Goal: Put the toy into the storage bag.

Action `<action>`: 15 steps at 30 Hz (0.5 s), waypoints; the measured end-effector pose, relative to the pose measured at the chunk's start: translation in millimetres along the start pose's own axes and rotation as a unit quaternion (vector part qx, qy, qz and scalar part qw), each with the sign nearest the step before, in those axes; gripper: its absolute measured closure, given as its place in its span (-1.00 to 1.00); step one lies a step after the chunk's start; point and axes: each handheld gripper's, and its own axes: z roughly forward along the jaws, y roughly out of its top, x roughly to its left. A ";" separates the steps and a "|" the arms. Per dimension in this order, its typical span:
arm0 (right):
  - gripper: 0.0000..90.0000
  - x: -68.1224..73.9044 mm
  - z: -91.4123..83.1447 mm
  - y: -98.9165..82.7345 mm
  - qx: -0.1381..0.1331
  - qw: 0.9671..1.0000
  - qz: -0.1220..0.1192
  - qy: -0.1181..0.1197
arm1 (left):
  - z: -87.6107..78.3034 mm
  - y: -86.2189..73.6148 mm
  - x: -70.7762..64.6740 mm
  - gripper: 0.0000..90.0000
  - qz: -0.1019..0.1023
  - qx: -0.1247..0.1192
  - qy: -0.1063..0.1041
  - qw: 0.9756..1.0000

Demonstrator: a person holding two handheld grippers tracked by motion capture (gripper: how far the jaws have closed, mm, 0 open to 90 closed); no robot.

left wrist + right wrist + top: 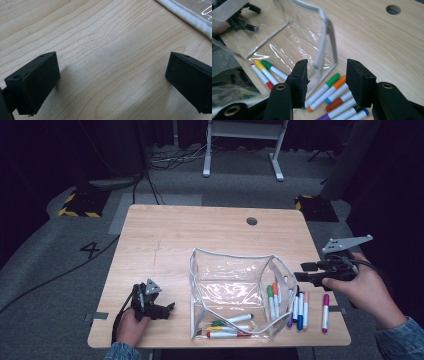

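Nearest the person's edge of the wooden table (165, 240), the clear pouch (227, 280) stands open with its white-trimmed rim up, and it serves as the landmark for everything else. Inside it, at the end closest to the person, lie a few markers in the pouch (227, 326): a green-capped one, a yellow one and a red one, flat on the clear bottom.

Left of the pouch, apart from it, the left gripper (167, 309) rests low on the table in the person's left hand (131, 325). In the left gripper view its jaws stand wide apart with bare wood grain between them and nothing held; a strip of the pouch's white edge (190, 15) crosses the upper right corner.

Just right of the pouch, touching or nearly touching its side wall, a row of loose markers (287, 302) lies on the table: green, orange, red, purple and blue caps among them. A little farther right, a pink-capped marker (325, 312) lies by itself.

Above those loose markers, the right gripper (306, 272) hangs off the table in the person's right hand (367, 292), its jaws pointing towards the pouch. In the right gripper view the right gripper (325, 80) has its jaws well open and empty.

Beyond the pouch, near the far edge, a round hole (251, 221) is cut in the tabletop.
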 end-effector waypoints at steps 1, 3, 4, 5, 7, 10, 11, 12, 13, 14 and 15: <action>0.18 -4.3 -2.6 -4.0 -0.003 1.000 0.006 -0.006 | 0.0 0.1 0.2 -1.00 0.002 -0.001 0.000 1.000; 0.18 -12.8 -7.3 -12.3 -0.003 1.000 0.017 -0.016 | 0.0 -0.1 0.1 -1.00 0.001 -0.001 0.000 1.000; 0.18 -16.7 -9.2 -16.5 -0.002 0.999 0.025 -0.021 | -0.1 -0.1 0.0 -1.00 0.001 -0.001 0.000 1.000; 0.18 -20.7 -10.8 -20.7 -0.001 0.999 0.031 -0.026 | -0.1 -0.1 -0.1 -1.00 0.000 0.000 0.000 1.000; 0.18 -28.4 -13.5 -28.8 0.001 0.998 0.042 -0.037 | -0.1 -0.1 0.0 -1.00 0.001 -0.001 0.000 1.000; 0.17 -38.6 -16.6 -41.3 0.004 0.997 0.057 -0.057 | -0.1 -0.1 0.0 -1.00 0.001 -0.001 0.000 1.000; 0.17 -42.0 -16.9 -45.8 0.004 0.996 0.064 -0.061 | -0.1 -0.1 0.1 -1.00 0.001 -0.001 0.000 1.000; 0.17 -45.4 -17.0 -50.5 0.005 0.995 0.071 -0.065 | -0.1 -0.1 0.0 -1.00 0.001 -0.001 0.000 1.000; 0.17 -48.7 -16.6 -55.3 0.009 0.995 0.076 -0.070 | -0.1 -0.1 -0.1 -1.00 0.000 0.000 0.000 1.000; 0.17 -51.9 -15.7 -60.3 0.012 0.994 0.080 -0.077 | -0.1 -0.1 0.0 -1.00 0.001 -0.001 0.000 1.000; 0.16 -55.2 -14.5 -65.7 0.016 0.993 0.083 -0.083 | -0.1 0.0 0.1 -1.00 0.001 -0.001 0.001 1.000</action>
